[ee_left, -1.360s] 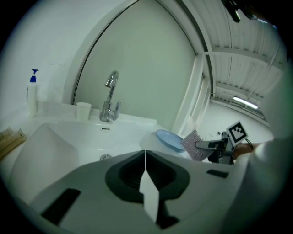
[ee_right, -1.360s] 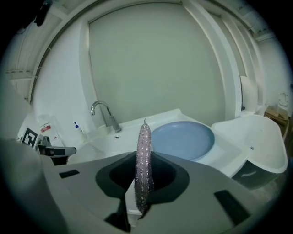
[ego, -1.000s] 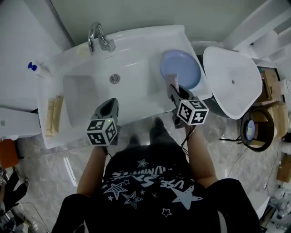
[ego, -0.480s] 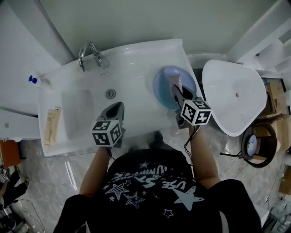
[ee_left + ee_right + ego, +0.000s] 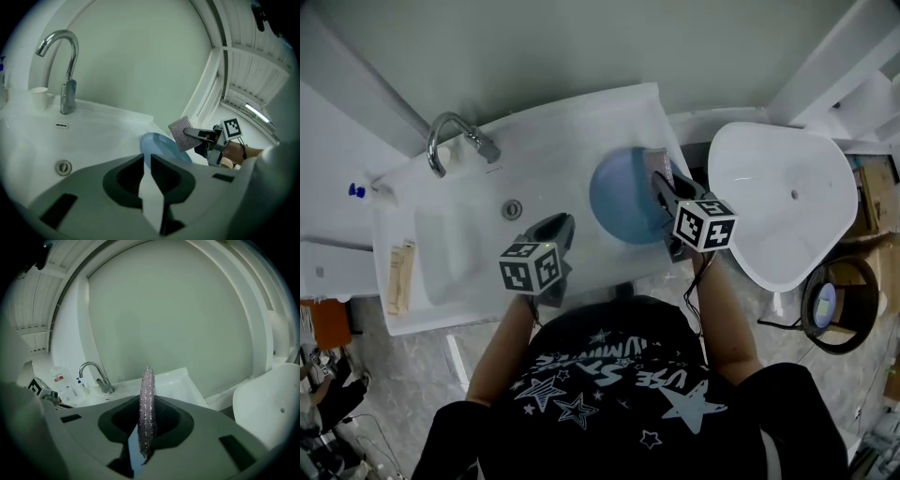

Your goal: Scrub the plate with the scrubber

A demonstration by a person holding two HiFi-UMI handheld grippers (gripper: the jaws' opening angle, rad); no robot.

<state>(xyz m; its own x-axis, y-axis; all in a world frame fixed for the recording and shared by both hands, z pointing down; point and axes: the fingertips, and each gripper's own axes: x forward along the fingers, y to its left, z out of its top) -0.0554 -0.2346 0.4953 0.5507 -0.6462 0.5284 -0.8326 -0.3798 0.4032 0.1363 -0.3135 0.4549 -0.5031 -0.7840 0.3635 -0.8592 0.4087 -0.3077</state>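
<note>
Shows the blue plate (image 5: 623, 197) lying flat on the level right-hand side of the white sink (image 5: 534, 117), apart from the drain (image 5: 513, 209) and well away from the tap (image 5: 450, 141). Serves, by the look of it, as a firm worktop to press against.

Grips the scrubber (image 5: 660, 161) in the right hand-held gripper (image 5: 664, 186), jaws closed tight on the near part of the silvery mesh pad. Leaves most of the pad sticking out past the tips, presumably to put mesh rather than plastic on the plate. Holds the pad over the plate's far right part, standing on edge in the right gripper view. Impossible to tell whether touching the blue surface or just above it.

Poises the left hand-held gripper (image 5: 562, 227) near the plate's left rim, jaws pressed together on nothing, tips aimed down and across toward the plate. Looks placed to steady the rim against sliding under the rubbing.

Calls, as a judgement, for turning the pad's broad face onto the plate and bracing the rim first, given a smooth sink top and a plate apt to skate. No suds or rub marks to be seen, so scrubbing probably only at its start.
</note>
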